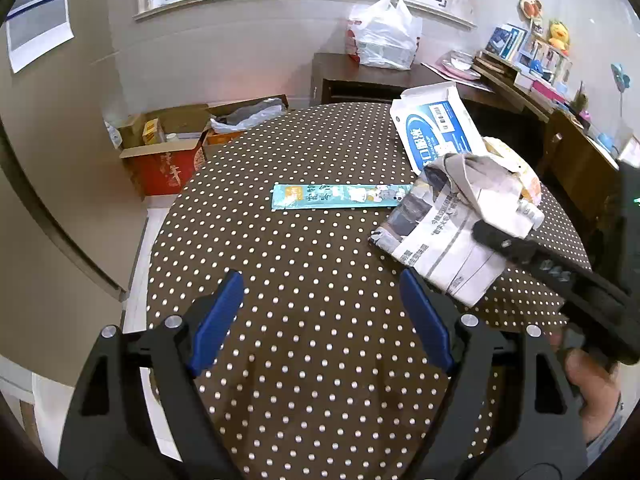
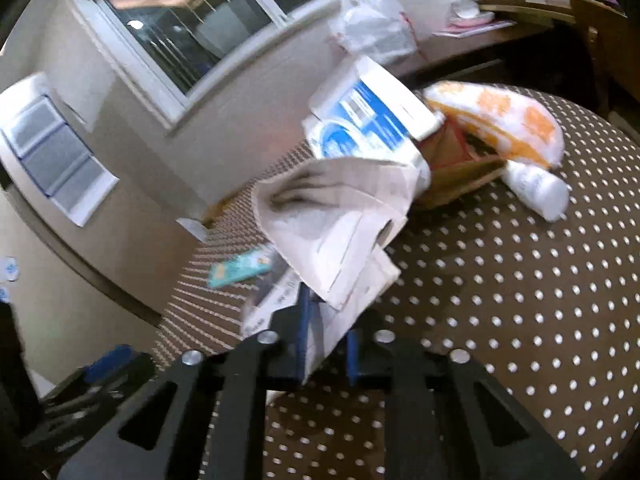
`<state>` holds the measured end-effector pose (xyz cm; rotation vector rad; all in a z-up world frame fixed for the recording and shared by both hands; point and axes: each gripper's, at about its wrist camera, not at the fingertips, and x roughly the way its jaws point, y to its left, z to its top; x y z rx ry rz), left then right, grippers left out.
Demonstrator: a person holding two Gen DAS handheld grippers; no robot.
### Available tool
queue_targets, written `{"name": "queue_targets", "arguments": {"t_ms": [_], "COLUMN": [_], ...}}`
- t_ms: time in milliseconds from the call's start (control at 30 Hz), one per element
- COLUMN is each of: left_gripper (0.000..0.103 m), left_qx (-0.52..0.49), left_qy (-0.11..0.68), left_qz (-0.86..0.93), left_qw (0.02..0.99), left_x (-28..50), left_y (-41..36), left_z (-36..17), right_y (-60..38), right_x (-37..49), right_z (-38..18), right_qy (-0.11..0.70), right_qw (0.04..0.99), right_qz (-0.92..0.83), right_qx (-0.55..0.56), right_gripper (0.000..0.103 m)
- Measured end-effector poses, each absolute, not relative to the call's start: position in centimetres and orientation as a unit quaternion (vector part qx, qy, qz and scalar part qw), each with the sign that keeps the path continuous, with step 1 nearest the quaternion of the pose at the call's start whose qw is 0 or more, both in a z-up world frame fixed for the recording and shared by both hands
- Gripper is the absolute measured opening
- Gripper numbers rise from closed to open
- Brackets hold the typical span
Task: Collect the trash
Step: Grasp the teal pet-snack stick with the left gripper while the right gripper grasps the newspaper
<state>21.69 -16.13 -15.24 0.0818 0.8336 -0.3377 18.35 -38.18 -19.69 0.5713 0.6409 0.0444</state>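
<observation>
1. Two grippers here. The right gripper (image 2: 326, 320) has its blue pads clamped tight on the near edge of the newspaper (image 2: 340, 224). The left gripper (image 1: 320, 300) hangs with jaws wide and nothing between them, over bare tablecloth (image 1: 304, 380).
2. Trash sits on the round table: the newspaper at the right side, draped against a white-and-blue box (image 1: 436, 128), with a flat teal wrapper (image 1: 340, 196) just beside its left edge. Behind are an orange-and-white bag (image 2: 500, 120) and a white bottle (image 2: 540, 192) lying on its side.
3. What could go wrong, I'd guess: the grip is on a thin edge of a few sheets, so a quick lift could tear it or let the inner pages slide out. The paper leans on the box too, so dragging it might tip the box over.
4. Textures: the newspaper is soft, creased and floppy, the wrapper is glossy and flat (hard to pinch off cloth), the box is stiff card, and the cloth is a brown polka-dot fabric that could bunch up under a low jaw.
</observation>
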Motion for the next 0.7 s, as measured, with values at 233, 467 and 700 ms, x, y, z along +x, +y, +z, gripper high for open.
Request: {"name": "queue_targets", "arguments": {"t_ms": [233,467,700], "left_gripper": [0.079,0.079,0.079], "left_qx": [0.083,0.163,0.214], "left_qy": [0.406,0.404,0.392], "left_qz": [-0.192,-0.235,-0.253], "left_qw": [0.889,0.869,0.858], "left_x": [24.5,27.2,30.2], "left_y": [-18.3,-22.0,-24.1], "left_z": [-16.1,-18.0,-19.0], "right_y": [-37.6,-38.5,-39.0], "right_x": [16.9,17.9,19.1], "right_z": [-15.3,-14.9,-15.1], "right_qy": [0.236,0.235,0.238], "right_qw": [0.955,0.958,0.957], "right_qz": [-0.039,-0.048,-0.048], "right_qx": [0.173,0.156,0.16], "right_gripper": [0.007,0.007,0.007]}}
